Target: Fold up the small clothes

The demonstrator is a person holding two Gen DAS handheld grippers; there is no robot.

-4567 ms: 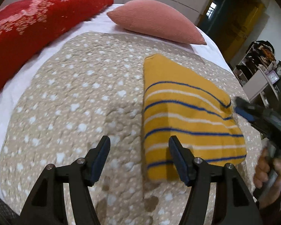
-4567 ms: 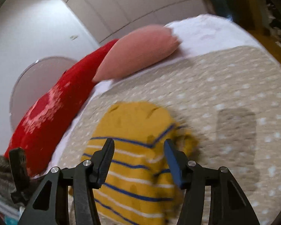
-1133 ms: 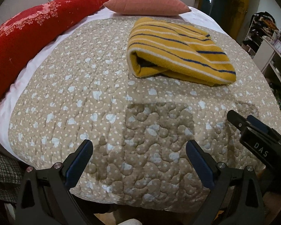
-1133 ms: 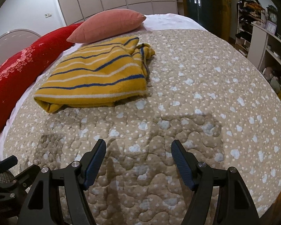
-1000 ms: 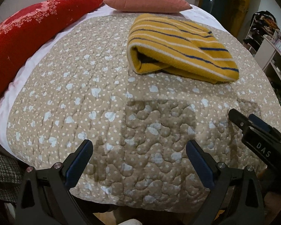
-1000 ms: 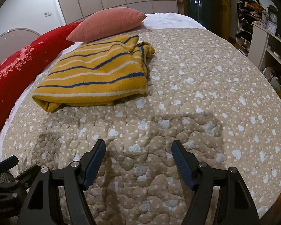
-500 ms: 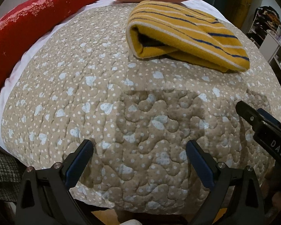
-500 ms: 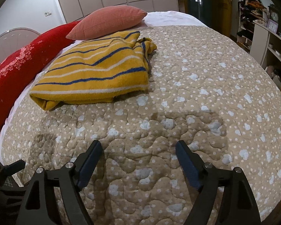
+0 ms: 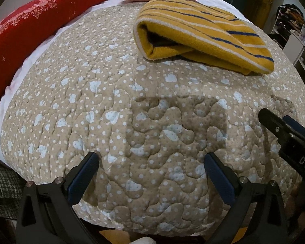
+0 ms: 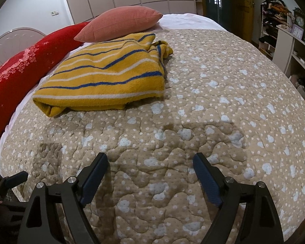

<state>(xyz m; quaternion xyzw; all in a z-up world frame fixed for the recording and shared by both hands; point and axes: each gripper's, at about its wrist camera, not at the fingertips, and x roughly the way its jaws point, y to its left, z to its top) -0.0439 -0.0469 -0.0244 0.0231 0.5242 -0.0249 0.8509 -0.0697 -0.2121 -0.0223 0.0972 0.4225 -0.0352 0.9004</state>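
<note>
The yellow striped garment (image 9: 203, 30) lies folded into a thick bundle on the far part of the quilt (image 9: 111, 111), its doubled edge showing a dark inner layer toward the left wrist camera, its near end resting just short of the pink pillow (image 10: 120, 24). From the right wrist view a bunched bit of fabric pokes out at its far right corner, a sleeve or a collar, hard to say. The left gripper (image 9: 151, 174) hangs over the near edge of the quilt, fingers spread wide, holding nothing. The right gripper (image 10: 150, 172) does likewise, fingers wide apart and empty, well clear of the garment. A long red cushion (image 9: 20, 24) runs along the left side of the bed.
</note>
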